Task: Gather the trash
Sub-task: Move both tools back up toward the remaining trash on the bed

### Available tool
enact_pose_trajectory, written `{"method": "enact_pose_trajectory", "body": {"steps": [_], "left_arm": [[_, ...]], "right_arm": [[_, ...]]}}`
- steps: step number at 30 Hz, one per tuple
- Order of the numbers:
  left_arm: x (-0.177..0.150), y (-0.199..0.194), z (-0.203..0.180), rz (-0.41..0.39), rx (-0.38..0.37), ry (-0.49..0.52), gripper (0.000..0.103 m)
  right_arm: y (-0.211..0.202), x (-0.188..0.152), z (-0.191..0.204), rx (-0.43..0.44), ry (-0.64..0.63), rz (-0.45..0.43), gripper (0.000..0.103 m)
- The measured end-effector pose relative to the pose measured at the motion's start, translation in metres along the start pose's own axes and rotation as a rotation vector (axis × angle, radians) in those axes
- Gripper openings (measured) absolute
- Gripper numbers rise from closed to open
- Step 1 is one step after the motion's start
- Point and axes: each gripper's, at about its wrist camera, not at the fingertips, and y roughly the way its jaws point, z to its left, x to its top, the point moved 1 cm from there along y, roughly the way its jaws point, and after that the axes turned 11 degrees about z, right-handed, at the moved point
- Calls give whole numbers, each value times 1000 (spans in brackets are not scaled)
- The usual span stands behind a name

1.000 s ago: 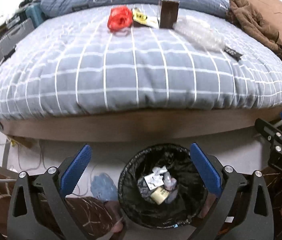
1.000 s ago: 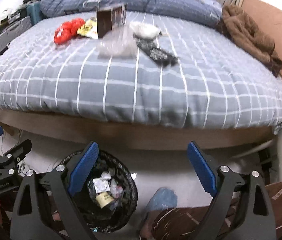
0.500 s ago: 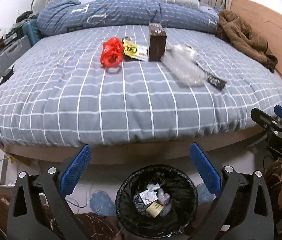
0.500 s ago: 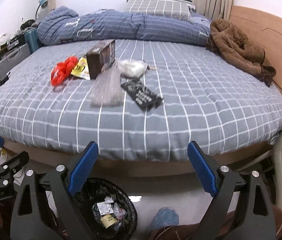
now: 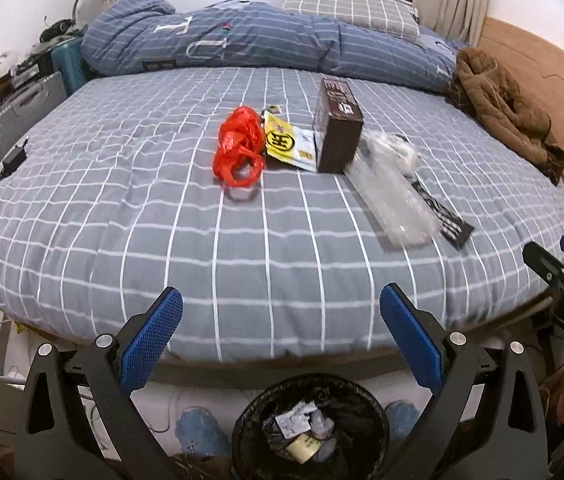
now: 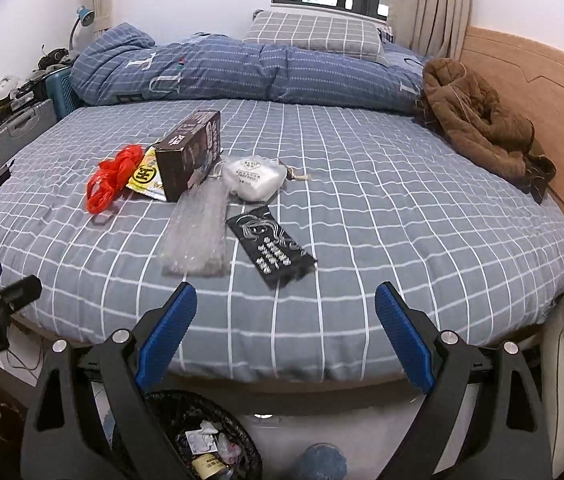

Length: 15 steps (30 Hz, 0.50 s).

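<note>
Right wrist view shows the trash on the bed (image 6: 362, 208): a red bag (image 6: 112, 178), brown box (image 6: 192, 154), clear wrap (image 6: 198, 234) and black packet (image 6: 272, 246). Both the right gripper (image 6: 286, 332) and the left gripper (image 5: 280, 334) are wide open and empty, near the bin (image 5: 310, 428), likely ready to grab more.

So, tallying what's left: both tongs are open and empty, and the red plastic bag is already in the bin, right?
Not quite: the red plastic bag lies on the bed, as the left wrist view shows. Both tongs, left and right, are open and empty.
</note>
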Motion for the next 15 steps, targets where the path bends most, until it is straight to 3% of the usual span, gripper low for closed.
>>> {"method": "enact_pose_trajectory", "body": {"steps": [15], "left_arm": [[94,46,22,-26,27,-31,97]], "right_arm": [[44,65,35,57,-59,4,87]]}}
